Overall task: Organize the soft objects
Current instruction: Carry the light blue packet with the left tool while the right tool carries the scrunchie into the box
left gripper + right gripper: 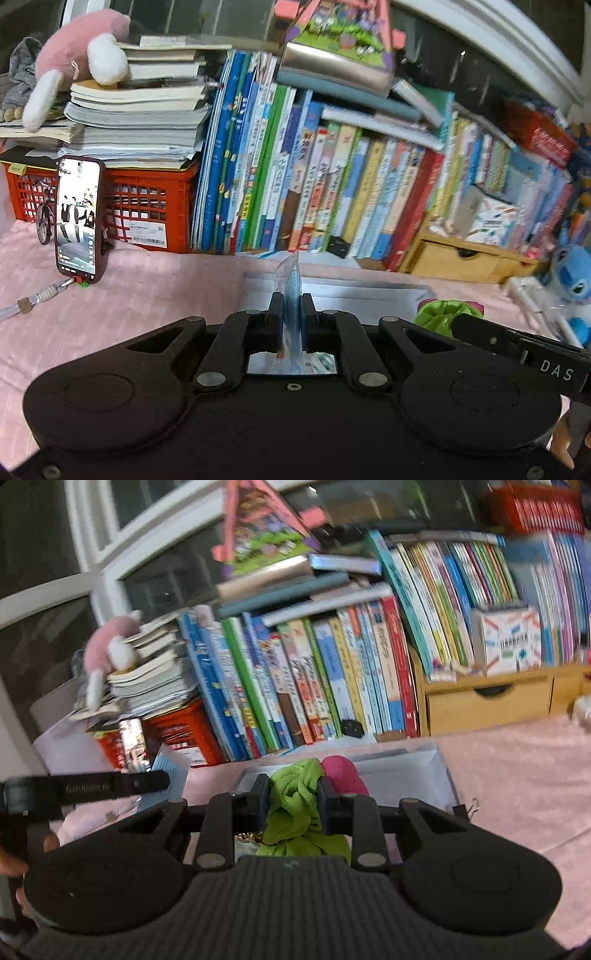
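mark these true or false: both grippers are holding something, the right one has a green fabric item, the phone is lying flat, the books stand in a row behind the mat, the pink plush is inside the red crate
1. Both grippers hold something. True: the left gripper is shut on a clear packet, the right gripper on a green fabric item.
2. The right one has the green fabric item. True.
3. The phone lies flat. False: it stands upright against the red crate.
4. Books stand in a row behind the pink mat. True.
5. The pink plush is inside the crate. False: it sits up on the stacked books above the crate.
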The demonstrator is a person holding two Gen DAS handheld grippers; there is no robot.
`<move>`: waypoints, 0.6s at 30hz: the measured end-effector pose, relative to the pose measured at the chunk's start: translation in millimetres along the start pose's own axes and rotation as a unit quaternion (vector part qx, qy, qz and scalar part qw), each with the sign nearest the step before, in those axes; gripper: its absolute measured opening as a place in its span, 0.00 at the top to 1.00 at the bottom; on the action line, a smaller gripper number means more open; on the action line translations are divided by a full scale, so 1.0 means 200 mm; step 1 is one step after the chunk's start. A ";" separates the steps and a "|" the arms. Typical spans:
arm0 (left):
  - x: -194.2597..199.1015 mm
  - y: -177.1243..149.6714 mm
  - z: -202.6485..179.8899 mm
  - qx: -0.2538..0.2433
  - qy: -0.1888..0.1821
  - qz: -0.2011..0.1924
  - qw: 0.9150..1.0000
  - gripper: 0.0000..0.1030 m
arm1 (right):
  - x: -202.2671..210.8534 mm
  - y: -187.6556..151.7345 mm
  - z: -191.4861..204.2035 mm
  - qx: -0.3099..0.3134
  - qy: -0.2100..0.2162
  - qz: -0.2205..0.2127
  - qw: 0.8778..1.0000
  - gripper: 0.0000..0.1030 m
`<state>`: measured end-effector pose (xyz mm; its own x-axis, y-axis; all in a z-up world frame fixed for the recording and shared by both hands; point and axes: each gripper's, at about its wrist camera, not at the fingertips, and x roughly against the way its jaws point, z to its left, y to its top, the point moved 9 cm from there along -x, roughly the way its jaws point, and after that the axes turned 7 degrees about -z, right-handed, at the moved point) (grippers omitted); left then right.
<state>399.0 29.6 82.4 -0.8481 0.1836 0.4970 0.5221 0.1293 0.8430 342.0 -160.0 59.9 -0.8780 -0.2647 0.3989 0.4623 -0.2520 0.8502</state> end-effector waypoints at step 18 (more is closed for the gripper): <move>-0.45 -0.13 0.01 0.001 0.001 0.097 0.995 0.92 | -0.45 -0.13 -0.16 -0.021 -0.065 0.087 0.994 0.69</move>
<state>462.1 11.7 15.9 -0.7319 0.2029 0.6505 0.6758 0.0936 0.7311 413.4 -159.2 -9.5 -0.7920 -0.1858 0.5816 0.6105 -0.2532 0.7505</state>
